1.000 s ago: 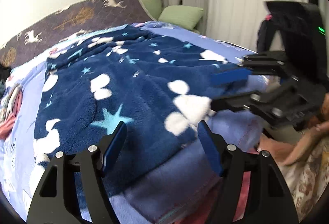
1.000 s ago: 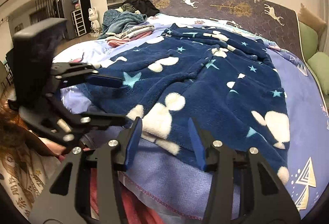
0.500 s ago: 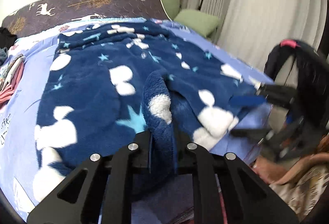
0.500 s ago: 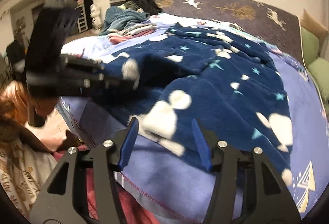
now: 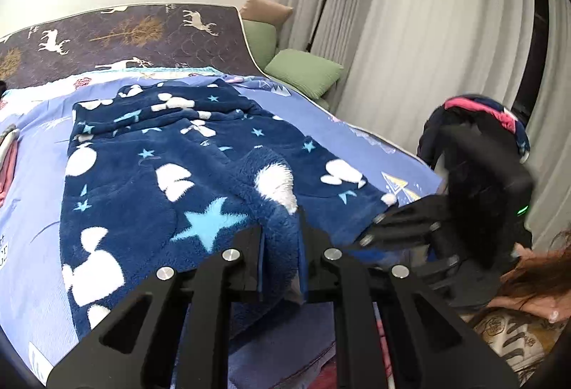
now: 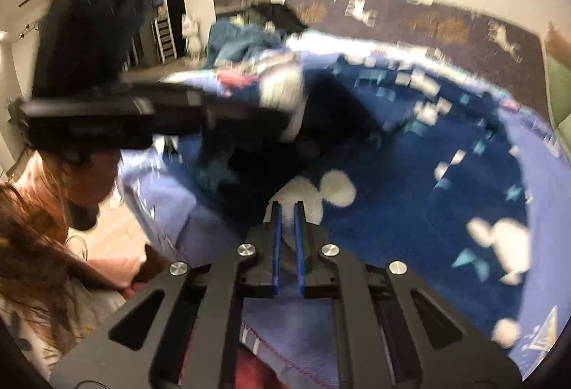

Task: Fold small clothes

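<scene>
Across the bed [image 5: 43, 153], a navy fleece garment [image 5: 150, 182] printed with white shapes and light-blue stars is lying spread on the lilac-blue sheet, its long axis running from the near edge of the mattress toward the deer-patterned headboard [image 5: 117, 35], the far end bunching in folds below it. At the near hem the left gripper [image 5: 282, 257] is clamping a raised ridge of the fleece between its closed fingers, and the fold is standing up above the flat cloth around it. The right gripper [image 6: 288, 242] is pinching the hem at a white patch, its blue pads nearly together on the cloth. Some dark lettering is showing at the sheet's left edge in the left wrist view, too small and cropped to read. Green cushions [image 5: 303, 71] are resting beside the headboard.
</scene>
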Motion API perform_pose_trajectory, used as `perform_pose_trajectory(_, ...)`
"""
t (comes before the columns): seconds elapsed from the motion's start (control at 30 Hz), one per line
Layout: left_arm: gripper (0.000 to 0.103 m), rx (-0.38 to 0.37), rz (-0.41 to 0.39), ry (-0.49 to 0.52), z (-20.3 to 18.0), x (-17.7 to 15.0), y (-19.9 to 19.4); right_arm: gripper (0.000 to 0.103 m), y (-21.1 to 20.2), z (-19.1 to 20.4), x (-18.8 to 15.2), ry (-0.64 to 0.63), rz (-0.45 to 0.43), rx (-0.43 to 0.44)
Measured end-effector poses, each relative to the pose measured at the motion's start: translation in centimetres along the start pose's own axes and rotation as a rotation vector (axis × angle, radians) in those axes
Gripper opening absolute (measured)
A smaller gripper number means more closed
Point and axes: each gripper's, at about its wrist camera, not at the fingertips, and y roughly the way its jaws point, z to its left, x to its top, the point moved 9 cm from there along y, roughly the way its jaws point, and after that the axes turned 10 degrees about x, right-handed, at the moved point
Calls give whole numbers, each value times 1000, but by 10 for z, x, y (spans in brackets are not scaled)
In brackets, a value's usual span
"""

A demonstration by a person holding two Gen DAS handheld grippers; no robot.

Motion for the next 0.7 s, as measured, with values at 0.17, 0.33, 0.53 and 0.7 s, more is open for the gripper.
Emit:
perform_pose_trajectory(0.17,14,24,67,66,-9,-22,16,32,-2,-25,-16,183,-7,95)
perform_pose_trajectory(0.33,14,26,85,89,-12,-31,20,41,-32,-51,3,389,-131,196)
perform_pose_trajectory(0.53,15,16,109,87,-15,-40,26,63,4,-53,22,558,-95,356)
perform_pose_trajectory(0.7,36,21,134,96,-14,-48,20,9,26,-43,30,603,-41,411)
